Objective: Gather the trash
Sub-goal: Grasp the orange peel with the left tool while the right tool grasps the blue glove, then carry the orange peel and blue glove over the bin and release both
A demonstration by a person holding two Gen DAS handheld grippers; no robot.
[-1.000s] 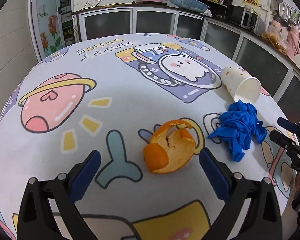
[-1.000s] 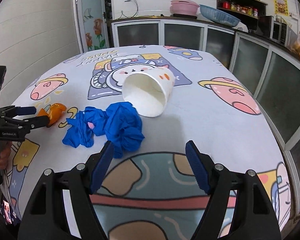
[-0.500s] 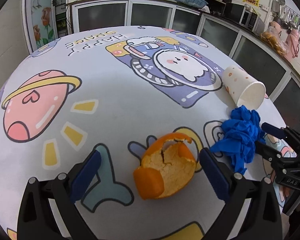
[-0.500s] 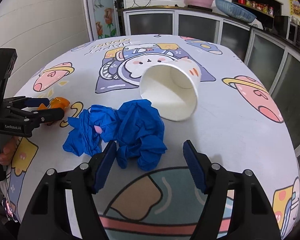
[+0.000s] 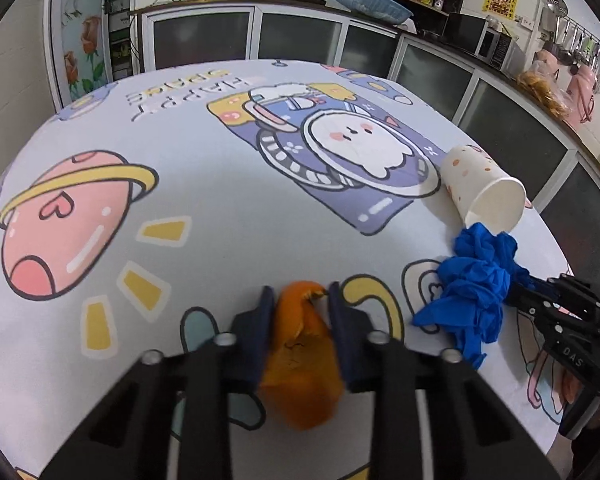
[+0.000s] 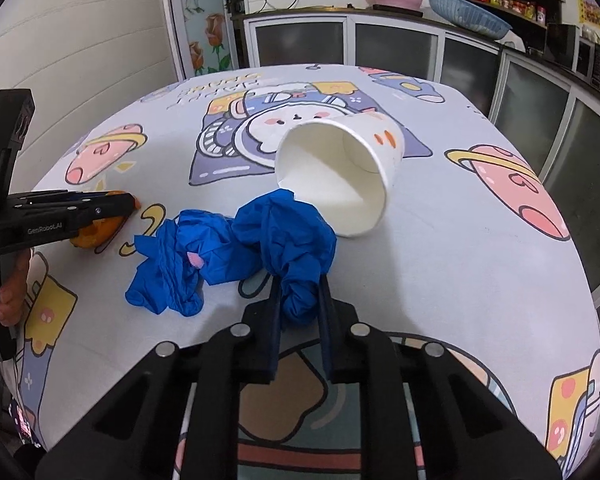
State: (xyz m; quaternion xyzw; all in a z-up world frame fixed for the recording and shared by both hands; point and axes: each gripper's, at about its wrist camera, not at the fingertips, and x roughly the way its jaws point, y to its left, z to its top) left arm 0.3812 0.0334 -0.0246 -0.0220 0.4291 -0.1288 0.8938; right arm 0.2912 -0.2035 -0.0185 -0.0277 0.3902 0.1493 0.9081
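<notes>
My left gripper [image 5: 298,300] is shut on an orange peel [image 5: 300,364] low over the cartoon tablecloth; it also shows at the left of the right wrist view [image 6: 134,204], with the peel [image 6: 96,232] under it. My right gripper [image 6: 298,286] is shut on a crumpled blue glove [image 6: 288,248], whose other half [image 6: 168,264] lies spread to the left on the cloth. In the left wrist view the glove [image 5: 472,284] sits at the right, with the right gripper [image 5: 518,286] pinching it. A white paper cup [image 6: 340,176] lies on its side just beyond the glove, mouth toward me.
The round table [image 5: 220,208] has its right edge close to the cup [image 5: 484,192]. Glass-fronted cabinets [image 5: 300,40] and a counter with pink and blue basins stand beyond the table. A hand [image 6: 8,296] holds the left gripper's handle.
Both grippers moved forward and closed: the left one on the orange peel, the right one on the blue glove. The cup has not moved.
</notes>
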